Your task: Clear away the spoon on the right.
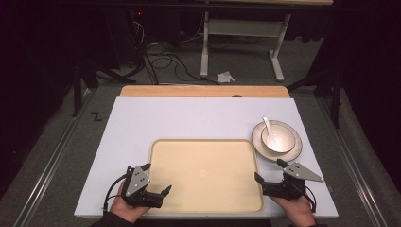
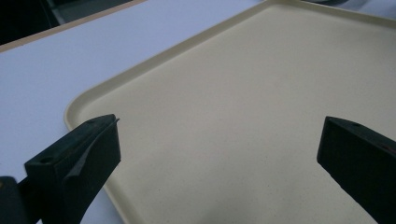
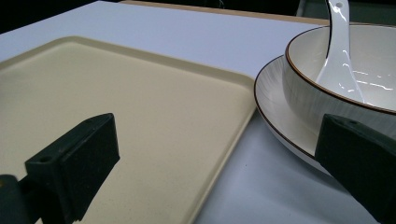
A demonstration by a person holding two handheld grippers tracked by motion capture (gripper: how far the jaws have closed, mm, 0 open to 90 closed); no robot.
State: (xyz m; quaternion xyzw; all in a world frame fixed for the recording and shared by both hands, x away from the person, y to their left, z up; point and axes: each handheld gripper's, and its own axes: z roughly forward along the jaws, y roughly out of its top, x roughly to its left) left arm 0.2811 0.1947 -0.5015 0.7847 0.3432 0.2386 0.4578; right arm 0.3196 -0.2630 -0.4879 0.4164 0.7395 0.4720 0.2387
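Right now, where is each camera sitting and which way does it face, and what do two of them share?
High view: above the table's near side, facing forward and down; shows the tray, both hands, left claw, right claw.
Left gripper view: rides the left claw, facing the tray's far corner; own open jaws show.
Right gripper view: rides the right claw, facing the tray, plate, bowl and spoon.
Both gripper views share the tray.

White table (image 1: 142, 123), beige tray (image 1: 205, 175) (bare), plate (image 1: 294, 153)

room: dark, black surrounds | floor (image 1: 52, 142): grey carpet | bench (image 1: 189, 118): white top, wooden far edge | beyond: white desk frame (image 1: 241, 33), tangled cables (image 1: 163, 59), crumpled white paper (image 1: 225, 76) on floor
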